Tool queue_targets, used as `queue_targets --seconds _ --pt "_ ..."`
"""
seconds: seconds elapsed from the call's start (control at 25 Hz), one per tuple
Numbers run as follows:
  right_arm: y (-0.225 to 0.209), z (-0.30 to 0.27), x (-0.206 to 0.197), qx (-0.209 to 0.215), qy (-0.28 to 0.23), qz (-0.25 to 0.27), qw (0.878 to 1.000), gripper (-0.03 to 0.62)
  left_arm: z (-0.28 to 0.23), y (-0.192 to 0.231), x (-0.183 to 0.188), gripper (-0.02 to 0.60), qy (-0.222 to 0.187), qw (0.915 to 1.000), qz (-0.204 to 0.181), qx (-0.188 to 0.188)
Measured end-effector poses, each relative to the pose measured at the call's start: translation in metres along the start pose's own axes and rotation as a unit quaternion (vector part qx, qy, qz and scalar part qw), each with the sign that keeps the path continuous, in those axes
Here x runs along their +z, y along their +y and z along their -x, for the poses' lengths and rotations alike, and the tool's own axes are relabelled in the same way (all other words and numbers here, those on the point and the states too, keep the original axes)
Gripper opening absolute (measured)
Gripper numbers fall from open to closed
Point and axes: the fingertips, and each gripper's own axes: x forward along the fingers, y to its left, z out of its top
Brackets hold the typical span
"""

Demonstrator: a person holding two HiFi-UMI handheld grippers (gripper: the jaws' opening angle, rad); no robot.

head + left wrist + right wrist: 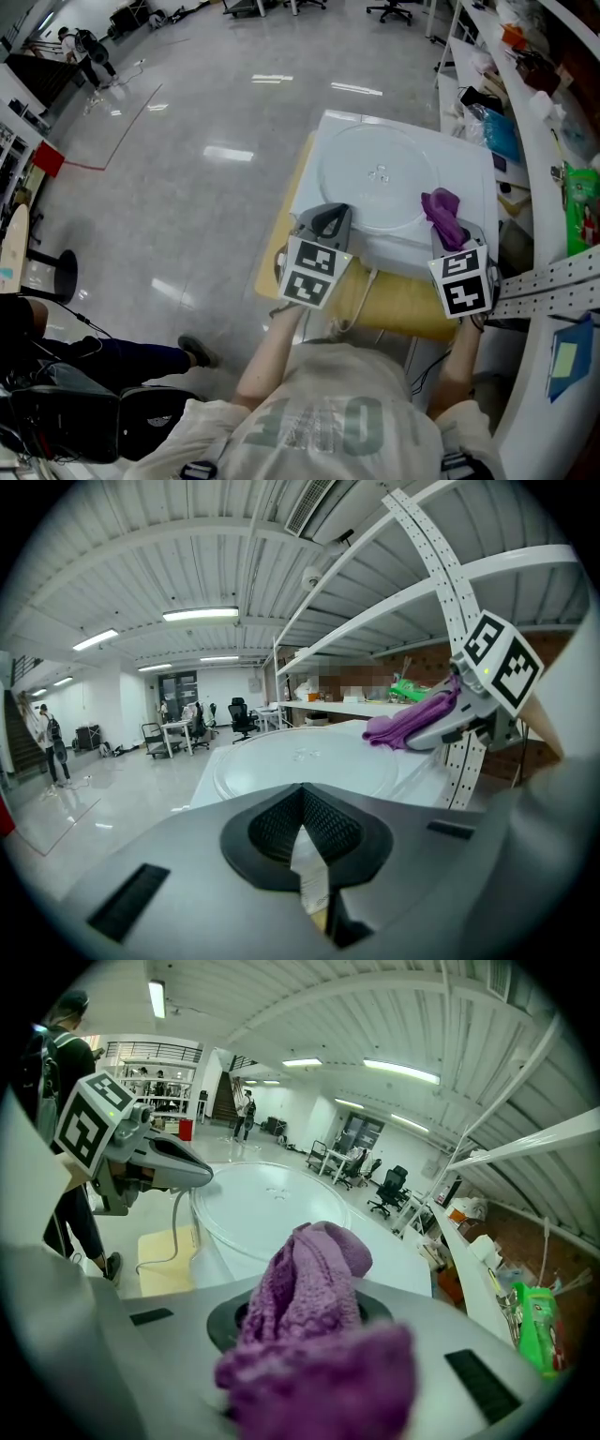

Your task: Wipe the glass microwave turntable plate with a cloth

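Observation:
The clear glass turntable plate [375, 178] lies flat on a white appliance top [469, 159]; it also shows in the left gripper view [309, 761] and the right gripper view [262, 1208]. My right gripper [448, 225] is shut on a bunched purple cloth [442, 214], held over the plate's near right rim. The cloth [309, 1288] fills the right gripper view and hides those jaws. My left gripper [325, 223] hovers at the plate's near left rim. Its jaws [302, 803] are shut with nothing between them. The left gripper view shows the cloth [408, 722] off to the right.
The appliance stands on a yellow table [394, 305] with a cable across it. A shelf unit with perforated metal uprights [553, 277] and a green packet [583, 202] lines the right side. Another person's legs [112, 361] and a stool [61, 272] are at the left.

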Motion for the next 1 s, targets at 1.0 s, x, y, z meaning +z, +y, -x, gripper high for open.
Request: queue_targets --seconds 1.0 --pt "-0.035 0.137 0.015 -0.117 -0.3 -0.18 0.93 0.058 0.107 -0.013 0.101 0.0 -0.242 0.9638 0.111 0.013"
